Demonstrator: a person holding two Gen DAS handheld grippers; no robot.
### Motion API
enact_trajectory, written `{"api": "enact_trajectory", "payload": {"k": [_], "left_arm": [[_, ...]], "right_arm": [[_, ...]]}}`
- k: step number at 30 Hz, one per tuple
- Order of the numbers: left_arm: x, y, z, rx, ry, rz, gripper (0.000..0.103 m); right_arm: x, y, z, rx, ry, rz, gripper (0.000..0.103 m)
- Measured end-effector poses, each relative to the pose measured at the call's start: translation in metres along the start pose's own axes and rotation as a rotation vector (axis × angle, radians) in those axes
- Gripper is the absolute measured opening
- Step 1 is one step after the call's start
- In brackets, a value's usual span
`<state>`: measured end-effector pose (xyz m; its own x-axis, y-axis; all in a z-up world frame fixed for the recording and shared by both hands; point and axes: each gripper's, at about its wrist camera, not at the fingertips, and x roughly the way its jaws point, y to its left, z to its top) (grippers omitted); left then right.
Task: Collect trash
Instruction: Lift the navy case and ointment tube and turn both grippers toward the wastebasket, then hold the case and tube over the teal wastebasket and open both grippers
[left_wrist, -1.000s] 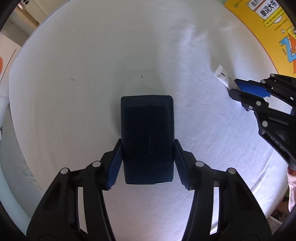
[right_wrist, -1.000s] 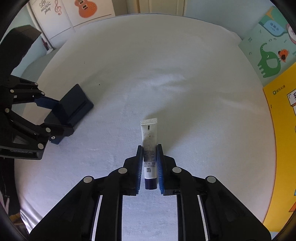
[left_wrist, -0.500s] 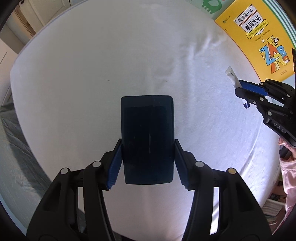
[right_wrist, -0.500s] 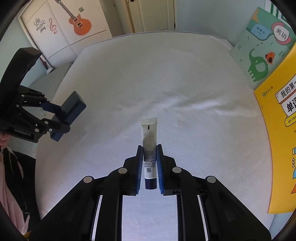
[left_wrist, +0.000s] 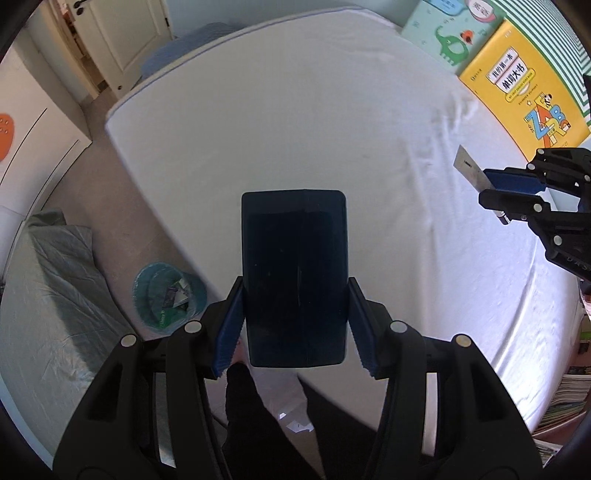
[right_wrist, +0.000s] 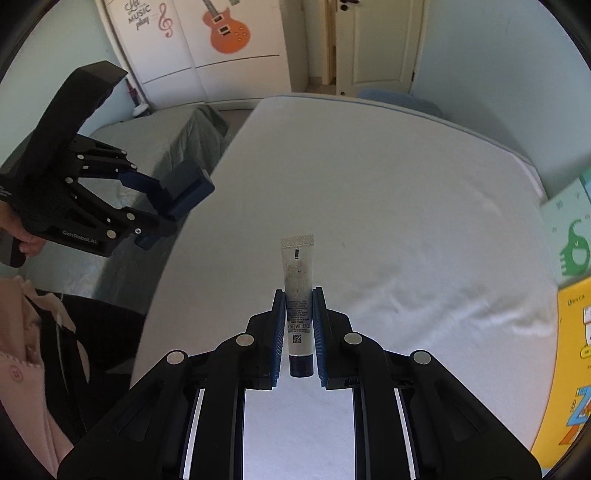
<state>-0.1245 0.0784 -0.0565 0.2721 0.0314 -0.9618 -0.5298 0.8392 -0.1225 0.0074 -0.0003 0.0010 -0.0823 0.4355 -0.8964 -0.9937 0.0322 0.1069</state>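
White bed (left_wrist: 332, 122) below; left tool (left_wrist: 295, 325) grips a dark box (left_wrist: 294, 277), right tool (right_wrist: 299, 332) pinches a tube (right_wrist: 297, 280).

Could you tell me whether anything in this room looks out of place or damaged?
Nothing looks damaged or spilled. Scraps of white paper lie on the floor beside the bed, outside the lined bin that already holds trash.

R tongs (right_wrist: 298, 332) clamp tube (right_wrist: 297, 280) above bed (right_wrist: 406, 206).
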Motion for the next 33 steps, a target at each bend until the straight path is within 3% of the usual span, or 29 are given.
{"api": "enact_trajectory", "payload": {"k": [7, 14, 20, 26, 33], "left_arm": [[-0.009, 0.085, -0.038, -0.017, -0.009, 0.007, 0.050], [-0.014, 0.167, -0.066, -0.029, -0.019, 0.052, 0.050], [-0.011, 0.240, -0.082, -0.102, 0.001, 0.065, 0.050], [-0.008, 0.295, -0.097, -0.164, 0.012, 0.092, 0.050], [0.000, 0.332, -0.106, -0.203, 0.039, 0.096, 0.050]], "right_arm": [[0.026, 0.076, 0.065, -0.025, -0.034, 0.044, 0.016], [0.083, 0.140, 0.134, -0.059, -0.002, 0.107, 0.016], [0.126, 0.190, 0.187, -0.098, 0.001, 0.167, 0.016], [0.152, 0.224, 0.223, -0.140, -0.004, 0.215, 0.016], [0.176, 0.252, 0.248, -0.174, 0.021, 0.260, 0.016]]}}
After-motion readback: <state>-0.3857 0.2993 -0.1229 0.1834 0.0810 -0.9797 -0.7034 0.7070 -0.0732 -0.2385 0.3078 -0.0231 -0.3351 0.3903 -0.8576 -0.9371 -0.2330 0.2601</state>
